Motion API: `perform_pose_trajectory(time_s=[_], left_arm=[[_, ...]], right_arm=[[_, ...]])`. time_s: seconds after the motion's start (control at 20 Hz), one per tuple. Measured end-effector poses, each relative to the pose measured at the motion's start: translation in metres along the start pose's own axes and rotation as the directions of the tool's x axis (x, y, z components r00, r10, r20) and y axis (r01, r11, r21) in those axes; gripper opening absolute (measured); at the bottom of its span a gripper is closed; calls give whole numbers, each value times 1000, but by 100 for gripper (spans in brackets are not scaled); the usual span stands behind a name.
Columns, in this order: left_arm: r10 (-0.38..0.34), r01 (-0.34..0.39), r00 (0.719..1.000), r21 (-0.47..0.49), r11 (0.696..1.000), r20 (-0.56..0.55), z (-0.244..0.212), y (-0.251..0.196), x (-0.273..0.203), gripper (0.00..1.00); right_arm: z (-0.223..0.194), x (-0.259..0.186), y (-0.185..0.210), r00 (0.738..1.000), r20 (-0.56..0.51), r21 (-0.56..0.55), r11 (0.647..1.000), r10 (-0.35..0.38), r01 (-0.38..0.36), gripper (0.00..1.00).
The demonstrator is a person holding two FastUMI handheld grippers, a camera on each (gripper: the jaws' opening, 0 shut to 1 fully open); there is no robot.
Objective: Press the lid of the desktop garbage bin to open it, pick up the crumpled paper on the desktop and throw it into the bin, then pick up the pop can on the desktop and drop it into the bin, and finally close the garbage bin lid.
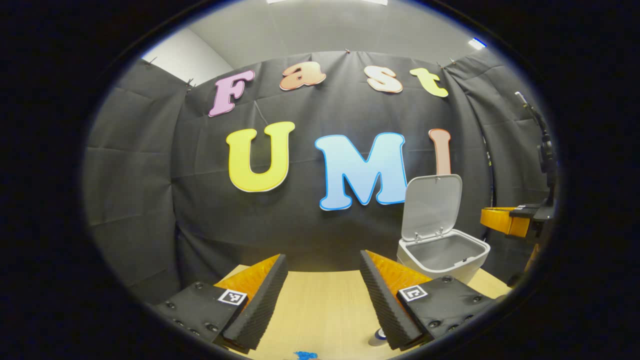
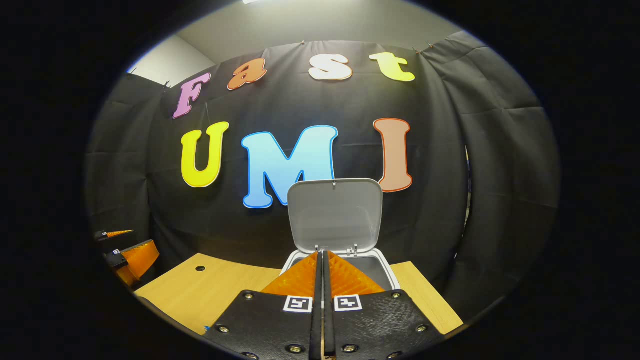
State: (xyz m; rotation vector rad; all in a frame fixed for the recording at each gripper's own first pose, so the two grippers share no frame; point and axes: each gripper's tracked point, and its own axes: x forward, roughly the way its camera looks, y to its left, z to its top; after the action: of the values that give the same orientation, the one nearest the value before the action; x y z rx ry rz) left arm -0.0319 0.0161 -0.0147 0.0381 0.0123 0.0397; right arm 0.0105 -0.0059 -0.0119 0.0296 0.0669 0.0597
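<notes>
While its lid stands up, bin gapes.

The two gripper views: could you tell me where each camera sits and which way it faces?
Left gripper view: rides the left gripper, fingers spread over the table, bin ahead to the right.
Right gripper view: rides the right gripper, fingers together, facing the bin.
Shared: the bin, lid up, and the table.

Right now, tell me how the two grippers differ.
The left gripper has its fingers spread wide over bare desk; the right gripper has its fingers pressed together, holding nothing. The left sits off to the side of the bin; the right points straight at it. Both are empty.
</notes>
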Motion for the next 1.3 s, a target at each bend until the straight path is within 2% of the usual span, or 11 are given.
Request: perform_pose_trajectory(time_s=[0.1,0.15,0.25,0.35,0.55,0.6,0.65,0.8,0.9,1.1,1.3], left_arm=[[-4,4,1000,1,1000,-3,-1,-1,0,95],[-5,5,1000,2,1000,-7,-3,-1,0,91],[-5,5,1000,4,1000,-9,-4,-1,-1,99],[-5,5,1000,5,1000,-8,-4,0,-2,95],[-5,5,1000,-1,1000,-6,-4,2,-3,99],[-4,4,1000,-1,1000,-6,-5,2,-2,91],[-4,4,1000,0,1000,-8,-5,1,-2,95],[-4,4,1000,4,1000,-11,-9,2,-3,92],[-7,7,1000,1,1000,-11,-10,2,-2,94],[-19,19,1000,-7,1000,-20,-17,1,-1,91],[-37,36,996,-11,999,-79,-55,1,2,96]], right_arm=[[1,-1,-1,1000,3,1,1000,-5,5,2],[1,-1,-2,1000,4,3,1000,-10,10,2],[3,-1,-3,1000,6,7,1000,-15,15,2],[3,-1,-3,1000,7,12,1000,-17,17,2],[3,-2,-3,1000,3,14,1000,-11,11,6],[3,-3,-1,1000,3,13,1000,-2,2,20],[2,-2,1,1000,1,14,1000,11,-11,34],[4,-1,5,1000,4,5,1000,21,-21,76],[5,0,5,1000,12,2,1000,21,-21,90],[5,0,5,1000,17,0,1000,18,-18,96],[5,-2,5,1000,13,-6,1000,18,-18,96]])
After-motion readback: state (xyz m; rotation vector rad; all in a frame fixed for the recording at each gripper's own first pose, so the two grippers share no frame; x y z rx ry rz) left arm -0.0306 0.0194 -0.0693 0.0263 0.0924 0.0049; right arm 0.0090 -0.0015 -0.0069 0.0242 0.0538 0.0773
